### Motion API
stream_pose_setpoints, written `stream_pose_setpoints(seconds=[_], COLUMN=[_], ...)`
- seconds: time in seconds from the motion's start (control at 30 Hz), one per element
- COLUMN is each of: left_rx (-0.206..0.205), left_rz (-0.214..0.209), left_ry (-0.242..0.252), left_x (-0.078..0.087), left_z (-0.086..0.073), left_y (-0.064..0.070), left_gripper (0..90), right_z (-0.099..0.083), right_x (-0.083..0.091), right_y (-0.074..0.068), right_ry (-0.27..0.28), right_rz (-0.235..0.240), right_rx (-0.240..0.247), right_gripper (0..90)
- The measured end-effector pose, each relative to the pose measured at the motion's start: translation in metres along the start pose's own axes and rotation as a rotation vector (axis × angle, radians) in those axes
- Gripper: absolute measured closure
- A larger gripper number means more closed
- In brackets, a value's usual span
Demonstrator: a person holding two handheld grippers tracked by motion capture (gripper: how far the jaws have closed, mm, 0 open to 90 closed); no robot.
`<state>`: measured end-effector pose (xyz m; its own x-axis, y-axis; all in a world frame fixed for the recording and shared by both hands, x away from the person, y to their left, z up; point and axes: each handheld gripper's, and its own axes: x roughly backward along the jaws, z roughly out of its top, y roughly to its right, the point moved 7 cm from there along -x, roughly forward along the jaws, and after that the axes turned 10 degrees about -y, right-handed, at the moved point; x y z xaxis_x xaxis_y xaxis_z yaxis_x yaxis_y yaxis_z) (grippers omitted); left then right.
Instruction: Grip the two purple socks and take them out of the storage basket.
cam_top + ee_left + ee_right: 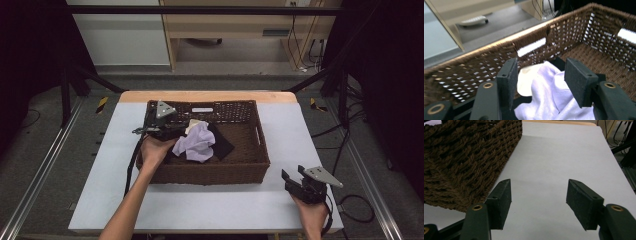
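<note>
Behind the work area stand a pale wooden cabinet and dark frame posts, and in front of them lies the grey table [210, 200] with a large brown woven basket [250, 167] on it. Inside the basket, directly in front of the left gripper [540, 82], lies a crumpled lilac cloth [196, 144], with a cream piece [527, 80] behind it and a black cloth [222, 142] at its far side. The left gripper has its jaws spread wide, one on each side of a raised fold of the lilac cloth, and they do not pinch it yet. The right gripper [539, 202] rests on the table just beside the basket's outer corner, jaws also wide apart and holding nothing. I judge the cloth light, soft and limp; it will sag when lifted, so a raised fold near its middle is the best place to grip.
</note>
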<state>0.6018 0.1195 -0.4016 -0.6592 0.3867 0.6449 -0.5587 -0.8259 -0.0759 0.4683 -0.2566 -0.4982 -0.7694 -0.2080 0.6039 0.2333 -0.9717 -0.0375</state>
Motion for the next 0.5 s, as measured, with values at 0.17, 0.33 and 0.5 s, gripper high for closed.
stream_pose_setpoints(seconds=[0.17, 0.33, 0.5], left_rx=[-0.011, -0.028, -0.048], left_rz=[-0.016, -0.018, -0.013], left_ry=[-0.070, -0.136, -0.225], left_x=[-0.013, -0.022, -0.030], left_z=[-0.008, -0.016, -0.024], left_y=[0.003, 0.006, 0.007], left_gripper=[45.0, 45.2, 45.1], right_z=[0.000, 0.000, -0.001], right_x=[0.000, -0.002, -0.004], right_y=[0.000, 0.000, 0.001], right_ry=[-0.003, -0.007, -0.015], right_rz=[0.001, 0.001, -0.007], right_rx=[0.003, 0.004, 0.006], right_gripper=[37.0, 36.9, 36.9])
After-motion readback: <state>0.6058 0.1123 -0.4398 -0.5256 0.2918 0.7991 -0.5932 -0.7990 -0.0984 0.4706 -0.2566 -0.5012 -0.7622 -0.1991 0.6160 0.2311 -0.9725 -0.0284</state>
